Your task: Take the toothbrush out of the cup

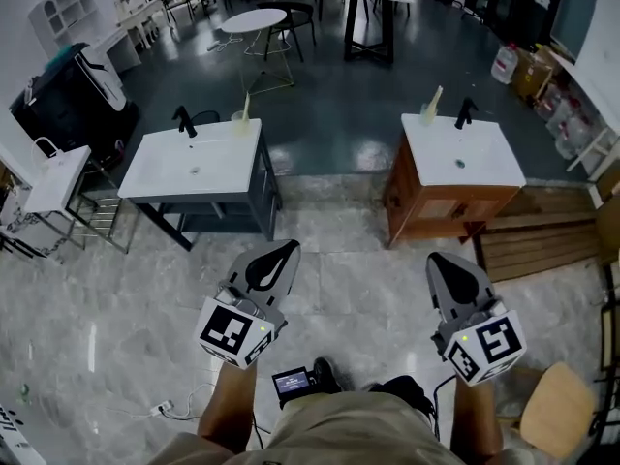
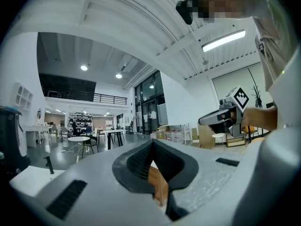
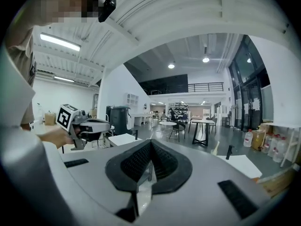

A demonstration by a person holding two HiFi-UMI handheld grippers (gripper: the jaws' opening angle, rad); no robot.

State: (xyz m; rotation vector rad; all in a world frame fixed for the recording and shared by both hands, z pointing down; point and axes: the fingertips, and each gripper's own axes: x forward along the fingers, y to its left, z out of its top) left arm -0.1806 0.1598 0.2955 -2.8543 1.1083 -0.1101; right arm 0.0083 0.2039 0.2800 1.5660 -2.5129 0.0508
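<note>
A pale cup (image 1: 238, 120) stands at the back corner of the glossy white left counter (image 1: 160, 177), propping what seems a slim toothbrush (image 1: 246, 103) upright for easy reach. The left hand-held gripper (image 1: 286, 251) and right hand-held gripper (image 1: 441, 260), ribbed pads clenched on nothing, hover well short. A second cup (image 1: 427, 115) tops the wood-fronted right counter (image 1: 484, 168).

Open floor (image 1: 334, 216) between grey vanity (image 1: 165, 170), wooden vanity (image 1: 448, 211)

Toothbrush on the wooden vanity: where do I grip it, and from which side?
Grip the toothbrush on the stretch standing clear above the cup, the only exposed part. Probably come from the near side over the basin, since the black faucet stands close on its right.
</note>
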